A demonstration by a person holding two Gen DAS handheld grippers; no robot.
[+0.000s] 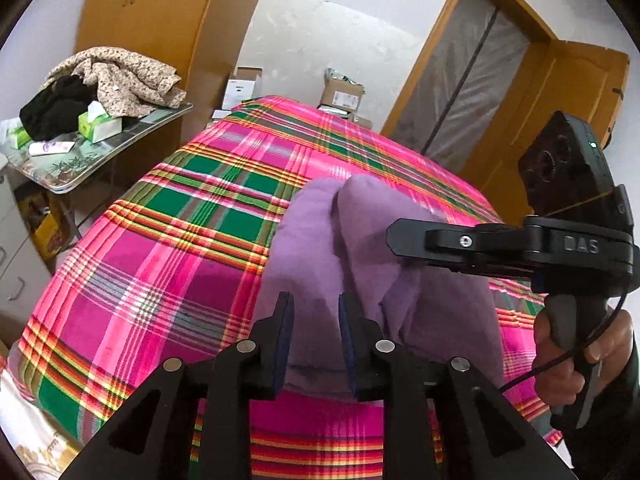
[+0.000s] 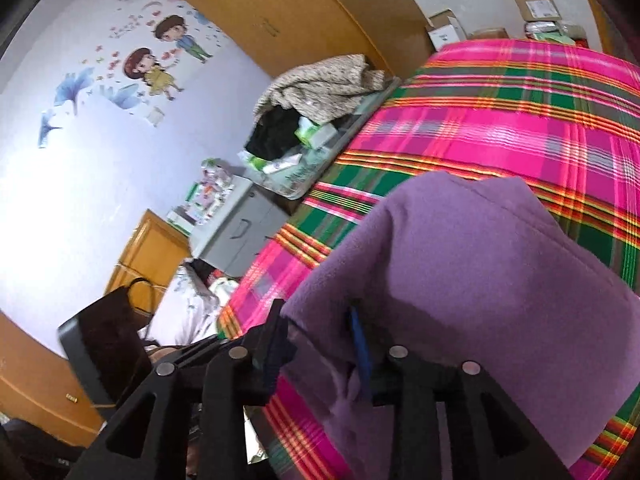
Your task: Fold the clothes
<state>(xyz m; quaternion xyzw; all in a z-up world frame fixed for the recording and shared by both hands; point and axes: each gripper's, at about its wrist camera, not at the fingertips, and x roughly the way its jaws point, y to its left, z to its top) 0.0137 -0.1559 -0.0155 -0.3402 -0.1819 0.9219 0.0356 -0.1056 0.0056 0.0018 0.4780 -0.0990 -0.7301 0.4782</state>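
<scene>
A purple fleece garment [image 1: 312, 240] [image 2: 460, 260] lies bunched on a pink and green plaid bed cover [image 1: 180, 220] [image 2: 500, 120]. My left gripper [image 1: 316, 304] straddles its near hem, and fleece fills the narrow gap between the jaws. My right gripper [image 1: 394, 236] [image 2: 318, 318] comes in from the right, held by a hand [image 1: 560, 360]. It is shut on a fold that rises in two humps toward its tip. In the right wrist view, cloth drapes over the right finger and hides part of it.
To the left of the bed, a side table [image 1: 60, 176] carries a heap of clothes [image 1: 112, 76] and a tissue box [image 1: 98, 124]. Cardboard boxes [image 1: 340, 96] sit past the far end of the bed. A wooden door [image 1: 580, 92] stands at right, and a grey cabinet [image 2: 240, 232] is beside the bed.
</scene>
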